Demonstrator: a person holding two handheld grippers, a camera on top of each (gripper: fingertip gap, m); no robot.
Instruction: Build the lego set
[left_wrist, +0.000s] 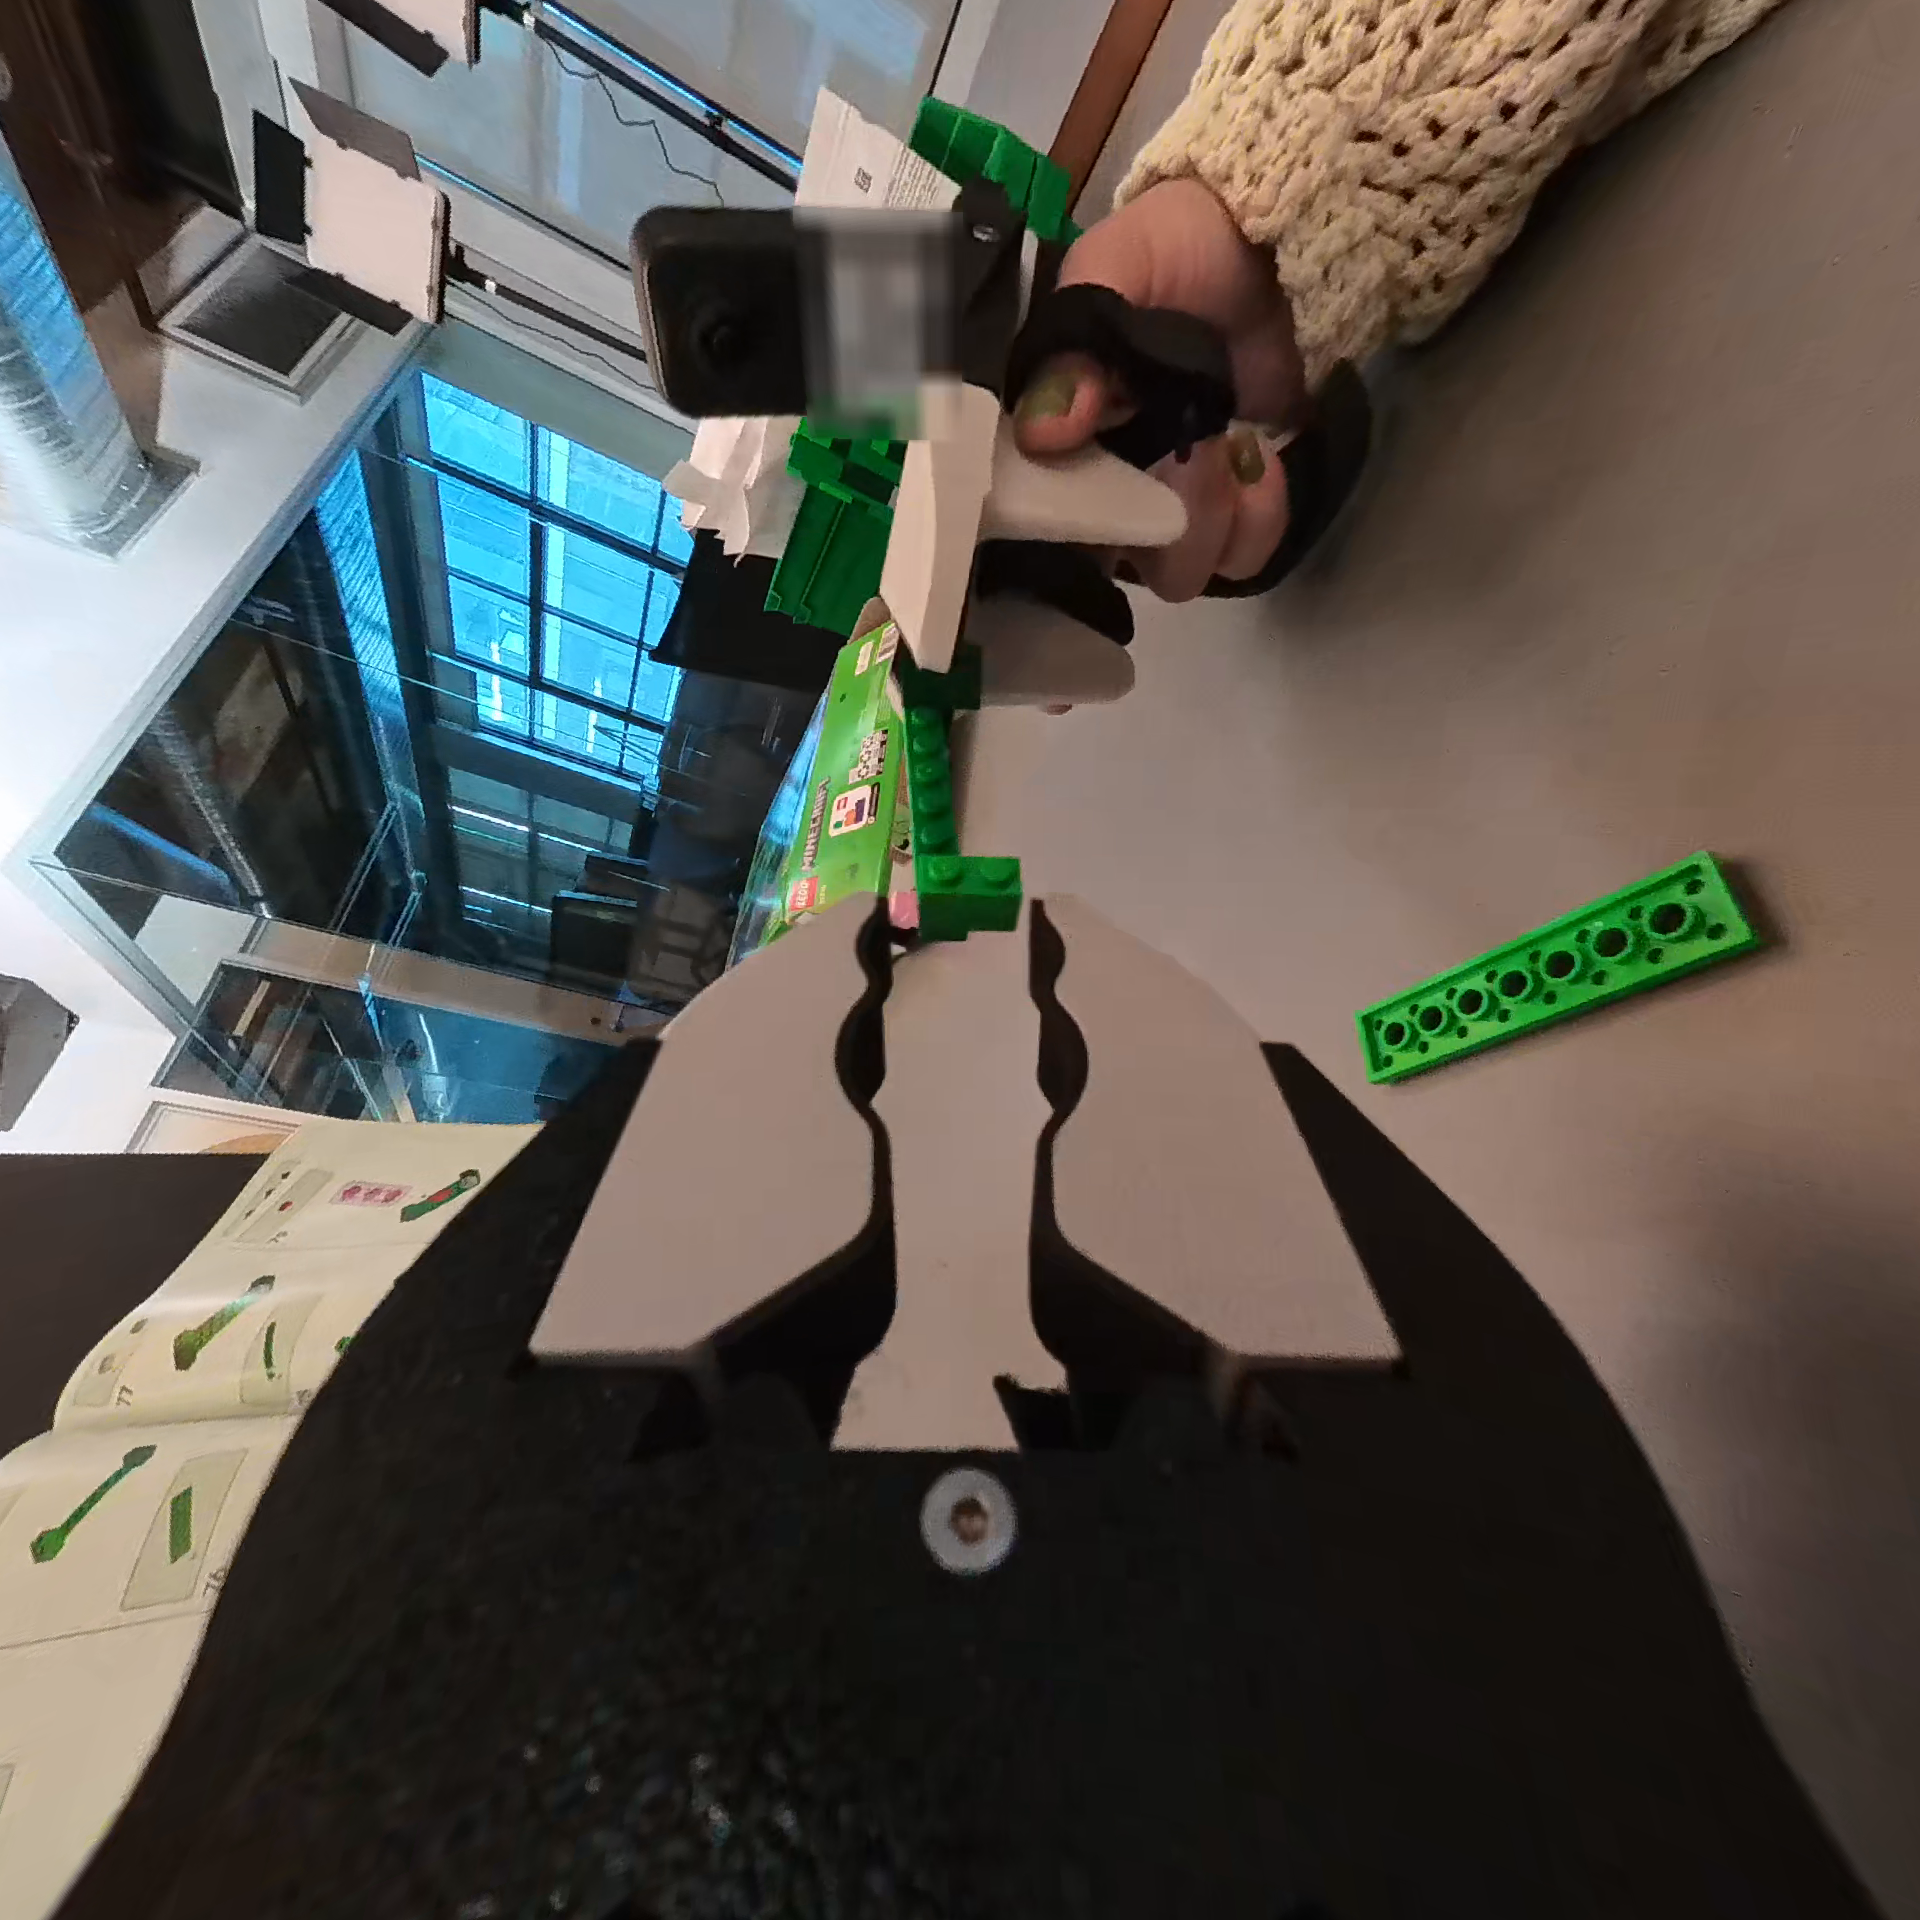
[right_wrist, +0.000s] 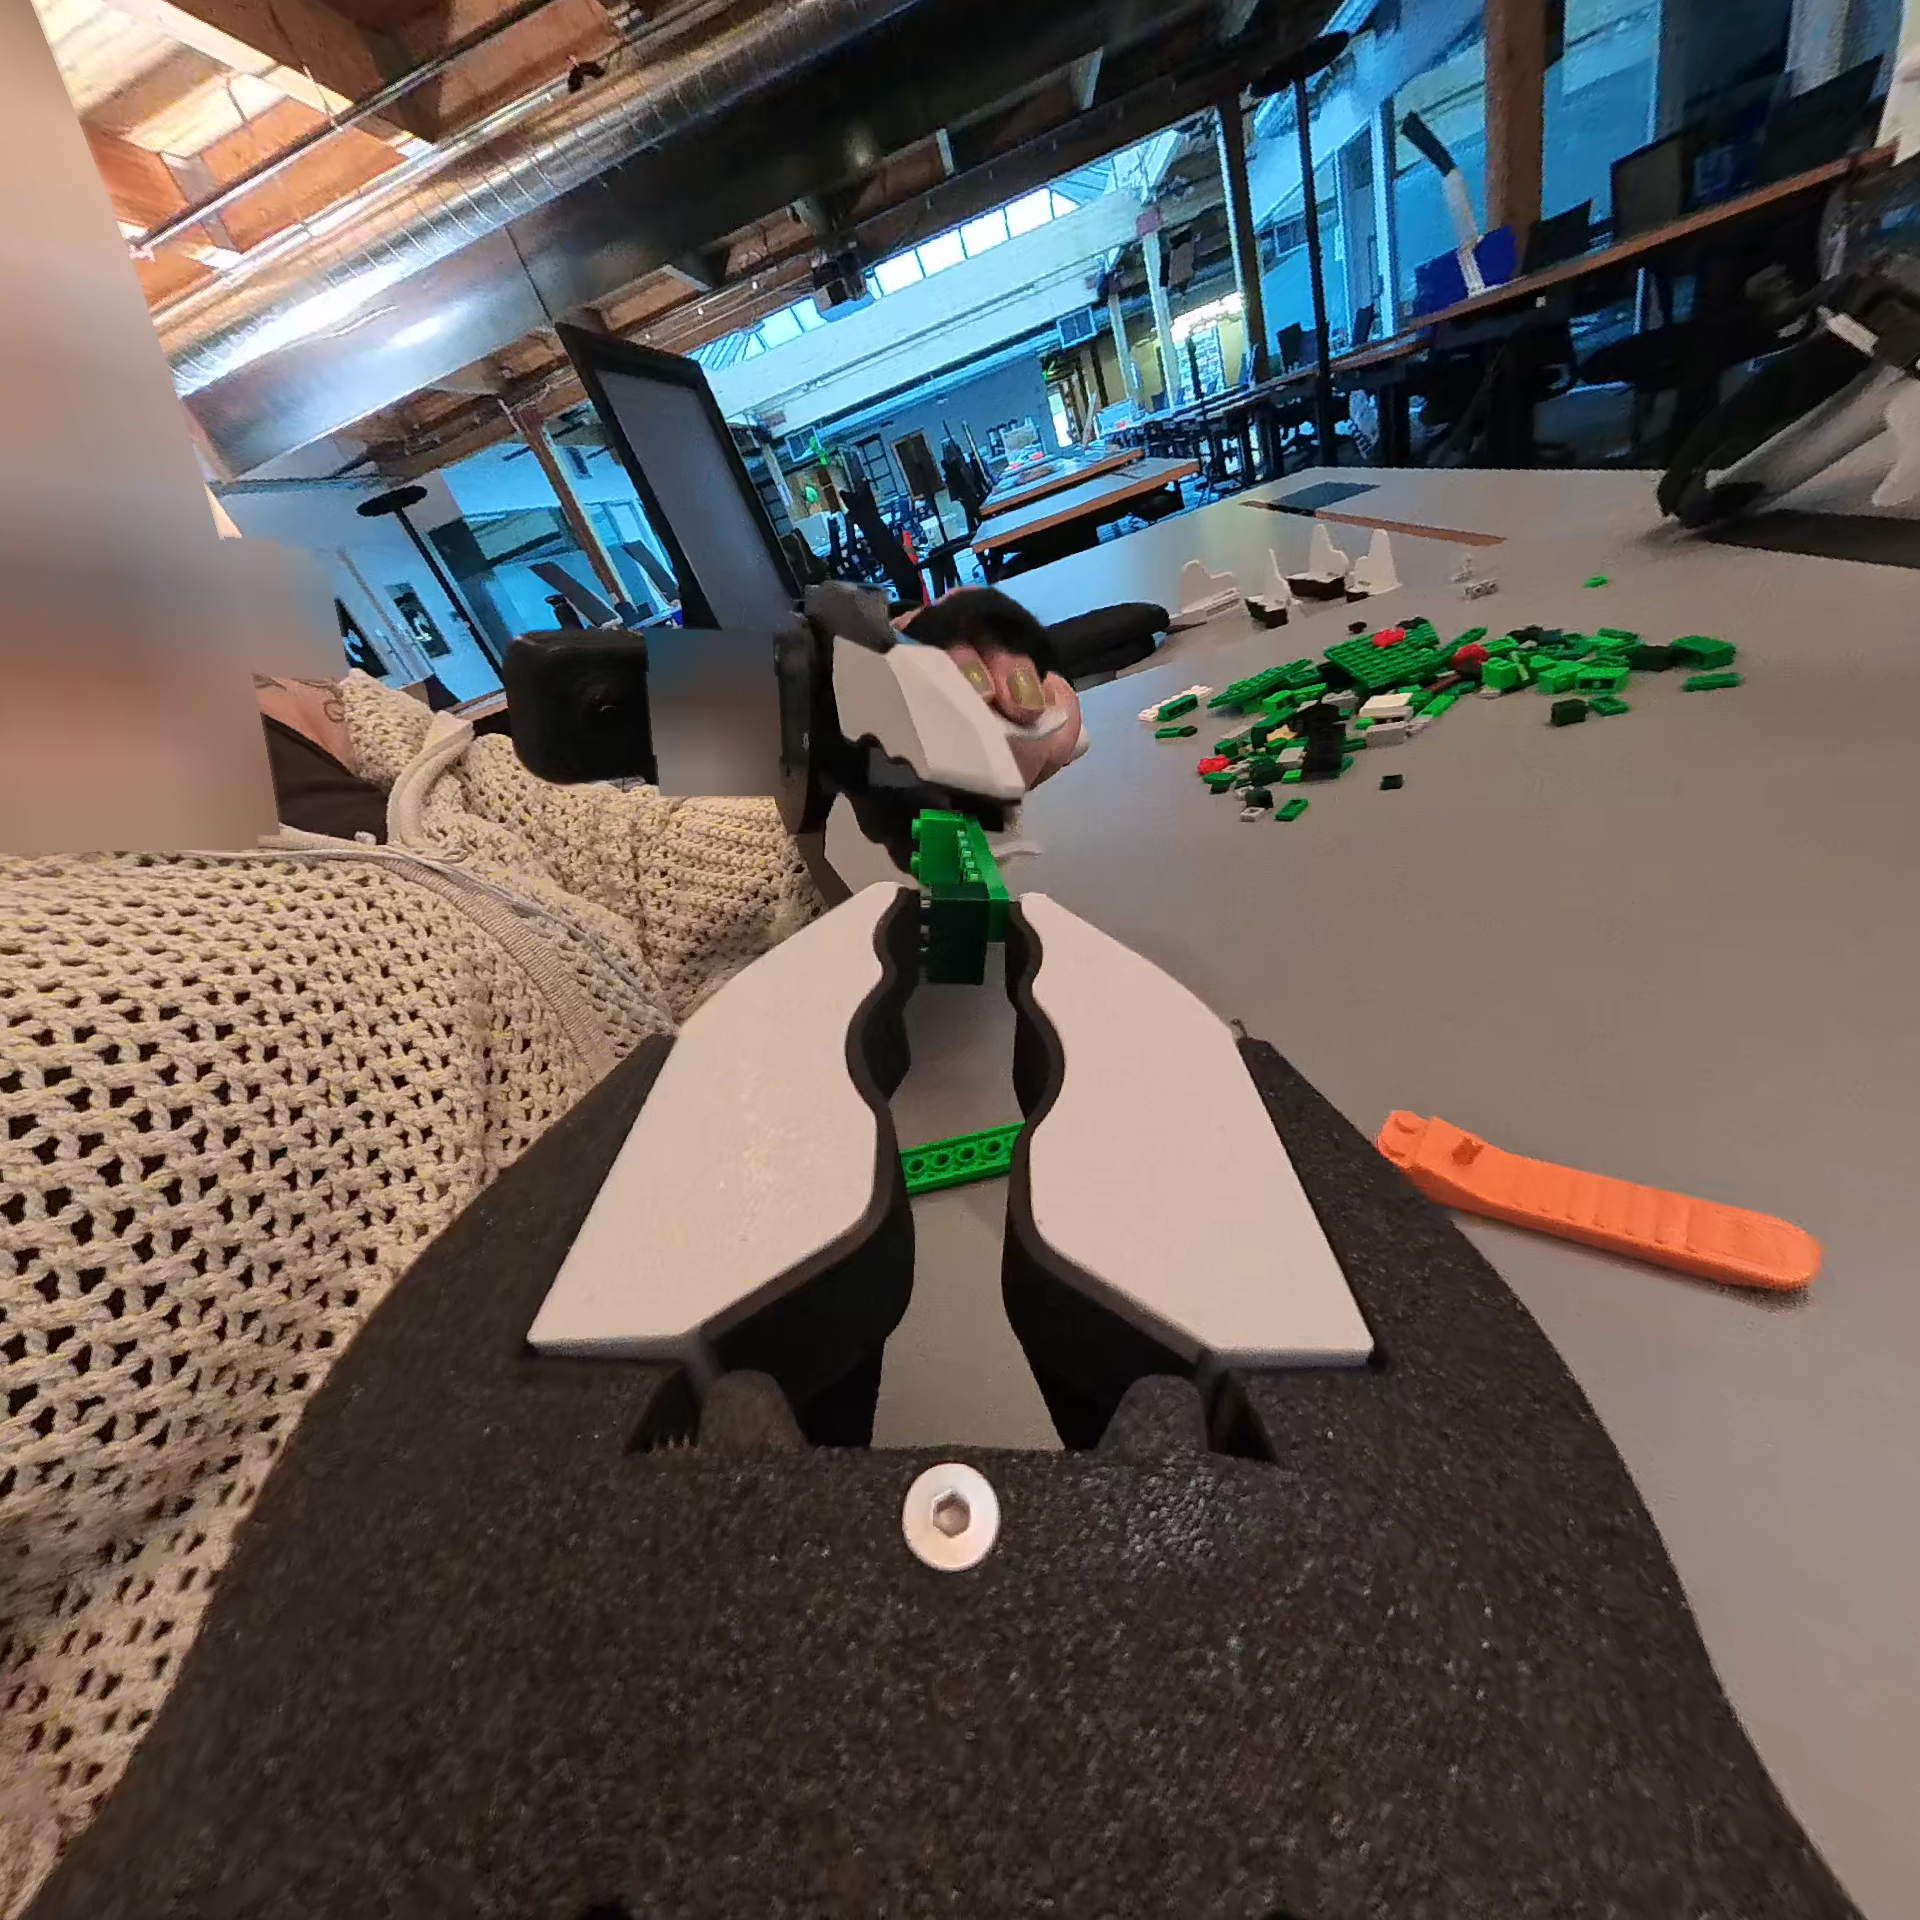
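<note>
In the left wrist view the instruction booklet (left_wrist: 156, 1403) lies open at 8 o'clock, probably for reference. At centre the left gripper (left_wrist: 956, 923) flanks the brick end of the green assembly (left_wrist: 935, 790), fingers narrowly parted; I cannot tell if they bite. The right gripper (right_wrist: 961, 914) pinches the far end, likely steadying it, with the loose green plate (left_wrist: 1558, 966) at 3 o'clock.

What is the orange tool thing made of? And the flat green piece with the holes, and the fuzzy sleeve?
The orange tool looks like hard moulded plastic: smooth, one even colour, slightly shiny, with ridges. The flat green piece seems plastic too, glossy with crisp round holes. The cream sleeve looks like chunky knitted yarn, with open loops; wool or cotton, I cannot tell.
</note>
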